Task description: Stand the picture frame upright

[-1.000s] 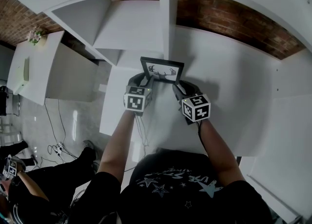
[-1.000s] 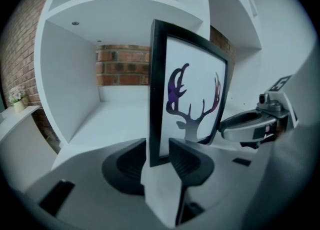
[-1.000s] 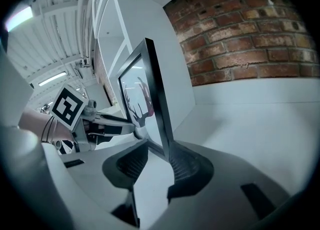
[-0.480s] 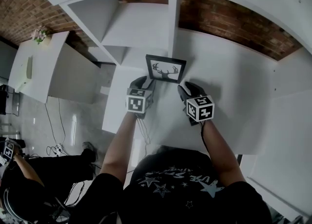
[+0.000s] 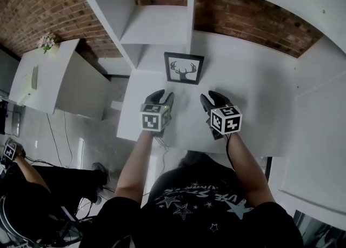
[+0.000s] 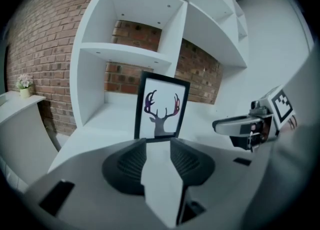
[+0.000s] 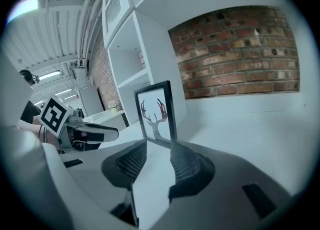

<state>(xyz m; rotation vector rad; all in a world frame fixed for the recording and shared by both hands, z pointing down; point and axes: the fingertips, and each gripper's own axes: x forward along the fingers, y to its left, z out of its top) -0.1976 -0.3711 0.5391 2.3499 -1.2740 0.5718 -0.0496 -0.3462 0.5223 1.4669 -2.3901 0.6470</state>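
Head view: one picture frame (image 5: 184,68) stands upright on the white, smooth worktop (image 5: 259,95), toward its back edge and nearer its left edge, at the foot of the white shelf unit (image 5: 157,25). The frame is a thin black rectangle around a white print of a dark stag's head with antlers. Red brick wall (image 5: 254,17) runs behind. Two grippers are held nearer the front edge, apart from the frame: the left gripper (image 5: 162,96) and the right gripper (image 5: 212,96), each with one marker cube.

Left gripper view: two dark jaws with ribbed pads are spread and have just been opening; nothing sits between them, only bare worktop. The frame (image 6: 161,108) stands beyond the tips, not touched. The grey right gripper (image 6: 235,125) shows at right.

Right gripper view: the jaws here are also spread, just opened wider, with nothing in the gap. The frame (image 7: 156,109) is seen edge-on to the left, upright, clear of the tips. The left gripper (image 7: 100,135) is at left.
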